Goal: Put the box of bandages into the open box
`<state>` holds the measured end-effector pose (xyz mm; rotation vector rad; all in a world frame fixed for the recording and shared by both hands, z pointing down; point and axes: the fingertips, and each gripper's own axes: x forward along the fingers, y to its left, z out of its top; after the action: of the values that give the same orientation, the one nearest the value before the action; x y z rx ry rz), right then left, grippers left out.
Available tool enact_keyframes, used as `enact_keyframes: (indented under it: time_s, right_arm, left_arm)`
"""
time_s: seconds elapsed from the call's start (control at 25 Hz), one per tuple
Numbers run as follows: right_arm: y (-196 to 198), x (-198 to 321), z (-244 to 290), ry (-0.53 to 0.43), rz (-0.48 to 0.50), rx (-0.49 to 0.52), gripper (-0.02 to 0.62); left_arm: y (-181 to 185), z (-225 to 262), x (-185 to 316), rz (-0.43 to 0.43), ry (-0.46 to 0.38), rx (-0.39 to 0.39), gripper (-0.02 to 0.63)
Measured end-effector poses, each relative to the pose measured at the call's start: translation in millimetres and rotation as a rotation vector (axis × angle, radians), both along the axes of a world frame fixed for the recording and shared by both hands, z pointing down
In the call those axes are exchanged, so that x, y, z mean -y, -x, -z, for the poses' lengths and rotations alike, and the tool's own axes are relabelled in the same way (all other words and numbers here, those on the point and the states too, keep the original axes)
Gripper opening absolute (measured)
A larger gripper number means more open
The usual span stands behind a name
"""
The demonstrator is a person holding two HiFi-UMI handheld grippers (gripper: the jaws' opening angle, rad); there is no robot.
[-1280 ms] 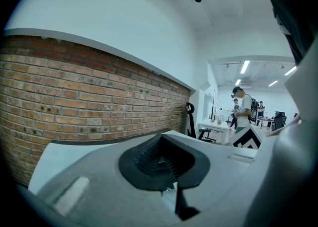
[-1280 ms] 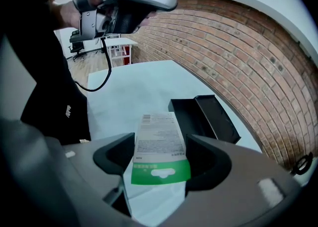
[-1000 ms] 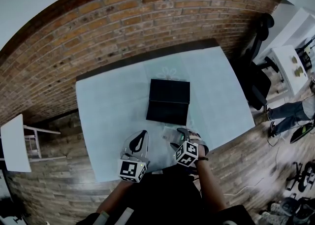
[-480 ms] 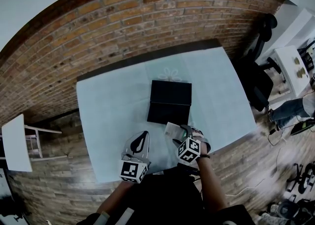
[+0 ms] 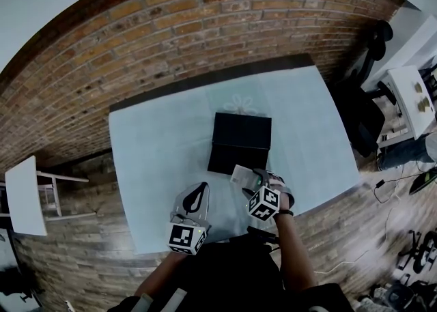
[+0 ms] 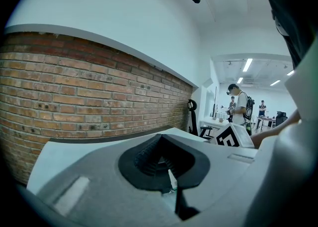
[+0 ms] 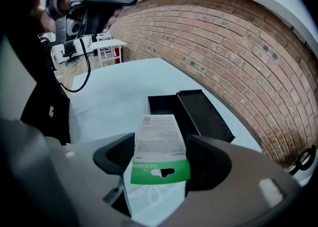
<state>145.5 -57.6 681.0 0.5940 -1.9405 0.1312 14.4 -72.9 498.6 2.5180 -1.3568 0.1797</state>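
Brick wall (image 5: 171,37) runs along the far side of a pale blue-green surface (image 5: 157,147). An open box (image 5: 239,143), black, lies near the middle of that surface, its two shallow halves spread flat side by side, one far and one near.

At the near edge, the right gripper (image 5: 254,182) tilts steeply down and holds the box of bandages (image 5: 241,174). In the right gripper view the box of bandages (image 7: 160,144) sits flat between the two dark fingers (image 7: 208,164), which press on its long sides. Its green end with the hanging slot lies back between them. Its white printed part sticks out past the fingertips toward the open box (image 7: 191,114). The far end of the bandage box reaches the near right corner of the black box's near half; whether it touches there cannot be told.

The left gripper (image 5: 194,196) hangs to the left of the right one, over the near part of the surface and well apart from both boxes. Its fingers (image 6: 149,159) are closed together with nothing between them.
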Motion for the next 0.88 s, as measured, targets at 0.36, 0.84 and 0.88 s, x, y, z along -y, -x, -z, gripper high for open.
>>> enact_keyframes:
  time_s: [0.36,0.84,0.88]
  right_arm:
    - [-1.3,22.6,-5.2,0.003,0.014,-0.008,0.322]
    - [-4.0,51.3,-30.1,0.033,0.032,-0.036,0.322]
    - [-4.2,53.0,-33.1,0.038,0.033,-0.038,0.322]
  left_arm:
    - [1.1,-6.9,15.3,0.017,0.020,0.005,-0.002]
    - [3.5,-18.1,29.2,0.036,0.053,0.017,-0.002]
    - [4.1,-18.7,29.5,0.038,0.055,0.018,-0.002]
